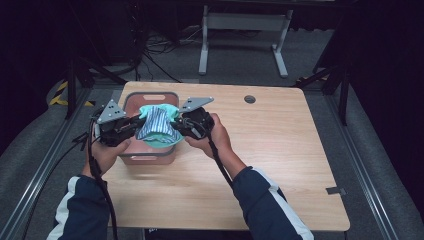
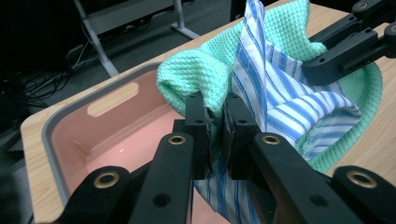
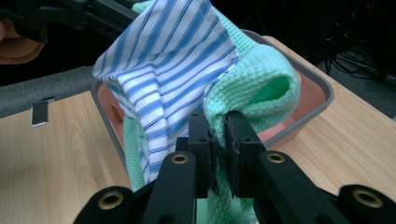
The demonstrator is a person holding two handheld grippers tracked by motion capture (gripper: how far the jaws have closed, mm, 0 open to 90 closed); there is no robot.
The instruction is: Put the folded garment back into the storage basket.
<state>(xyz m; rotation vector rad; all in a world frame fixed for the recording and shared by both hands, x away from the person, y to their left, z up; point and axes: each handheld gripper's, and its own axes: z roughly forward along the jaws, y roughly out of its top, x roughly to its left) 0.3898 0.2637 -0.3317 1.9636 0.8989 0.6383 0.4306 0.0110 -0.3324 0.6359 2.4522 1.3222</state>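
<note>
Left gripper point(image 1: 131, 125): jaws pinched on the left edge of the cloths, green waffle-weave cloth point(image 2: 201, 70) and blue-and-white striped cloth point(image 2: 289, 107) both between them. Right gripper point(image 1: 179, 121): jaws clamped on the right edge of the green cloth (whether the striped layer is also caught cannot be told). Cloths: held bunched between the two grippers, hanging over the pink bin point(image 1: 150, 97), striped piece lying inside the green one. Bin: grey-rimmed, on the far left part of the wooden table point(image 1: 280, 150), handle slot on its far wall.
</note>
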